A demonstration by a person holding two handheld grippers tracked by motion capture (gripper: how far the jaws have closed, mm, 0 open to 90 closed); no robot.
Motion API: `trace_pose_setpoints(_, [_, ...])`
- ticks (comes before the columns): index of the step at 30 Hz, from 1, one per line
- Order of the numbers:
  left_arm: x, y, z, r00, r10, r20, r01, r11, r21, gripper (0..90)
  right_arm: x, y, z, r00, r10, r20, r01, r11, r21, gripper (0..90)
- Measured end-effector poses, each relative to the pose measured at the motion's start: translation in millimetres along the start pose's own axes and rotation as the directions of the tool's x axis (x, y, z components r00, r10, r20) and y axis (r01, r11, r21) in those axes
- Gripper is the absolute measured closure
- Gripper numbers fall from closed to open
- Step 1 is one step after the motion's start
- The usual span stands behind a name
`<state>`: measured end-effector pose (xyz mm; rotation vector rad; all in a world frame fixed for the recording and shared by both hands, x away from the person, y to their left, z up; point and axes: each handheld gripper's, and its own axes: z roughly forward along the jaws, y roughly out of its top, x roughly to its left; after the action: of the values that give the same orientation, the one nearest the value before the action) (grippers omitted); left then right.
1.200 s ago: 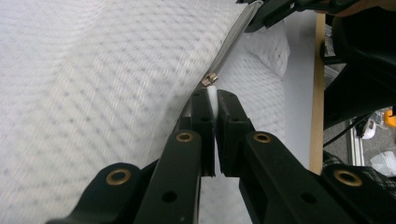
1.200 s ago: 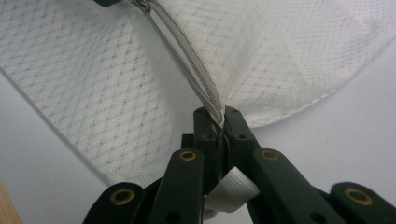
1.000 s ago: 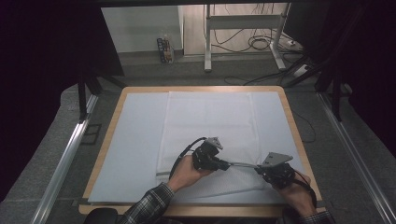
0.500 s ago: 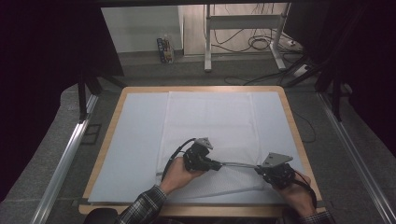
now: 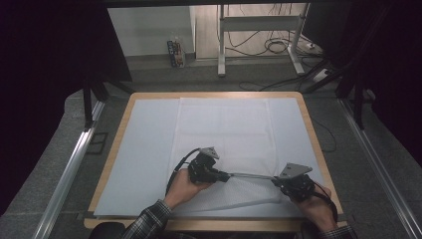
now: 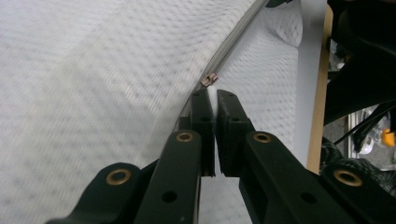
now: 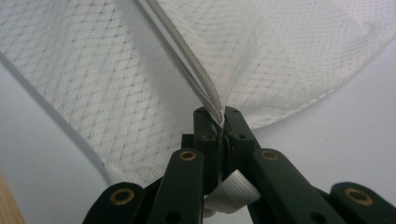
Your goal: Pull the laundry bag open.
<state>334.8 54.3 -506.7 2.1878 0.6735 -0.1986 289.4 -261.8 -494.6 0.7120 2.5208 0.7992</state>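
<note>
Wooden-edged surface (image 5: 107, 164) under a pale sheet, with a white mesh bag (image 5: 224, 134) spread flat along its middle and its near end bunched between two hands. Grey zipper (image 5: 249, 175) stretched taut as a straight line between the two tongs, close to the near edge.

Likely step: pulling the zipper along while the far end is held fast. To do it well: keep the line tight and low, draw the slider straight along the teeth and not sideways, hold the anchoring end steady, watch for mesh catching in the teeth.

Left hand (image 5: 181, 186) coming in from the bottom, plaid sleeve at the wrist, palm wrapped round the left tongs (image 5: 225, 176), pointing right toward the other hand. Right hand (image 5: 316, 206) low near the right corner, right tongs (image 5: 274, 180) pointing left.

Left tongs (image 6: 211, 100) closed almost fully on a small white pull tab (image 6: 212, 95), the little metal slider (image 6: 208, 79) just beyond the tips. Right tongs (image 7: 219, 116) pinched tight on the end of the zipper (image 7: 187, 56), mesh fanning out to both sides, a ribbed white piece (image 7: 231, 191) lower between the jaws.
</note>
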Motion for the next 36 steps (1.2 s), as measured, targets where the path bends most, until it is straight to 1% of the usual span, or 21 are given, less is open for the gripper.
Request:
trace_pose_setpoints(3, [0.7, -4.0, -4.9, 1.0, -0.008, -0.004, 0.008, 1.0, -0.003, 87.4, 0.1, 0.3, 0.1, 1.0, -0.002, -0.004, 0.002, 1.0, 0.001, 84.9])
trace_pose_setpoints(8, [1.7, -7.7, -7.6, 0.9998, -0.018, -0.005, 0.018, 0.9998, -0.004, 87.4, 0.3, 0.2, 0.1, 1.0, -0.007, -0.001, 0.007, 1.0, -0.001, 84.9])
trace_pose_setpoints(9, [2.0, -9.8, -8.3, 0.9997, -0.014, -0.02, 0.014, 0.9999, 0.002, 87.4, 0.8, 0.5, 0.1, 0.9999, -0.012, 0.007, 0.012, 1.0, 0.006, 84.9])
trace_pose_setpoints(10, [2.0, -9.8, -8.3, 0.9997, -0.014, -0.02, 0.014, 0.9999, 0.002, 87.4, 0.8, 0.4, 0.3, 1.0, -0.007, 0.005, 0.007, 1.0, 0.004, 84.9])
trace_pose_setpoints(11, [2.9, -11.0, -9.0, 0.9997, -0.022, -0.008, 0.022, 0.9998, -0.001, 87.4, 0.8, 0.4, 0.3, 1.0, -0.007, 0.005, 0.007, 1.0, 0.004, 84.9])
trace_pose_setpoints(12, [3.1, -11.9, -9.4, 0.9996, -0.024, -0.013, 0.024, 0.9997, -0.002, 87.4, 0.3, 0.2, 0.1, 1.0, -0.009, 0.0, 0.009, 1.0, 0.001, 84.9])
trace_pose_setpoints(13, [3.2, -13.6, -10.8, 0.9994, -0.024, -0.024, 0.024, 0.9997, 0.002, 87.4, 0.9, 0.6, 0.0, 0.9999, -0.014, 0.006, 0.014, 1.0, 0.006, 84.9])
trace_pose_setpoints(15, [3.9, -14.5, -11.6, 0.9995, -0.027, -0.017, 0.027, 0.9996, -0.002, 87.4, 1.0, 0.4, 0.0, 0.9999, -0.012, 0.003, 0.012, 1.0, 0.004, 84.9])
trace_pose_setpoints(17, [3.9, -16.1, -13.4, 0.999, -0.028, -0.034, 0.028, 0.9996, -0.001, 87.4, 0.8, 0.4, -0.1, 0.9999, -0.011, 0.007, 0.011, 1.0, 0.004, 84.9])
trace_pose_setpoints(18, [4.6, -16.9, -14.7, 0.9991, -0.032, -0.026, 0.032, 0.9995, -0.003, 87.4, 0.8, 0.4, -0.1, 0.9999, -0.011, 0.007, 0.011, 1.0, 0.004, 84.9])
trace_pose_setpoints(19, [4.6, -17.5, -15.7, 0.9989, -0.032, -0.034, 0.032, 0.9995, -0.004, 87.4, 0.9, 0.4, -0.2, 0.9999, -0.012, 0.008, 0.012, 1.0, 0.005, 84.9])
trace_pose_setpoints(21, [4.4, -18.8, -17.1, 0.9988, -0.035, -0.033, 0.035, 0.9994, -0.006, 87.4, 0.9, 0.4, -0.2, 0.9999, -0.01, 0.003, 0.01, 1.0, 0.003, 84.9])
trace_pose_setpoints(23, [4.0, -20.4, -19.0, 0.9983, -0.032, -0.049, 0.032, 0.9995, -0.001, 87.4, 1.0, 0.5, -0.3, 0.9999, -0.012, 0.007, 0.012, 1.0, 0.006, 84.9])
trace_pose_setpoints(25, [5.9, -23.1, -22.5, 0.9975, -0.039, -0.058, 0.039, 0.9992, -0.003, 87.4, 0.2, -0.3, -0.6, 0.9999, -0.008, 0.011, 0.008, 1.0, 0.006, 84.9])
trace_pose_setpoints(27, [8.3, -26.5, -27.4, 0.9966, -0.054, -0.062, 0.053, 0.9985, -0.012, 87.5, -0.6, -1.0, -0.9, 0.9999, 0.003, 0.015, -0.003, 1.0, 0.005, 84.9])
trace_pose_setpoints(29, [8.9, -28.5, -30.2, 0.9961, -0.061, -0.064, 0.06, 0.9981, -0.017, 87.4, -1.1, -1.3, -1.3, 0.9999, 0.003, 0.014, -0.003, 1.0, 0.004, 84.9])
trace_pose_setpoints(34, [8.1, -32.1, -33.6, 0.9956, -0.065, -0.068, 0.064, 0.9978, -0.019, 87.4, -0.6, -1.2, -1.1, 0.9999, 0.001, 0.015, -0.001, 1.0, 0.005, 84.9])
trace_pose_setpoints(35, [7.4, -32.9, -34.5, 0.995, -0.059, -0.08, 0.058, 0.9982, -0.015, 87.4, -0.5, -1.1, -1.4, 0.9999, -0.003, 0.016, 0.003, 1.0, 0.005, 84.9])
trace_pose_setpoints(36, [7.4, -32.9, -34.5, 0.995, -0.059, -0.08, 0.058, 0.9982, -0.015, 87.4, -0.5, -1.1, -1.4, 0.9999, -0.003, 0.016, 0.003, 1.0, 0.005, 84.9])
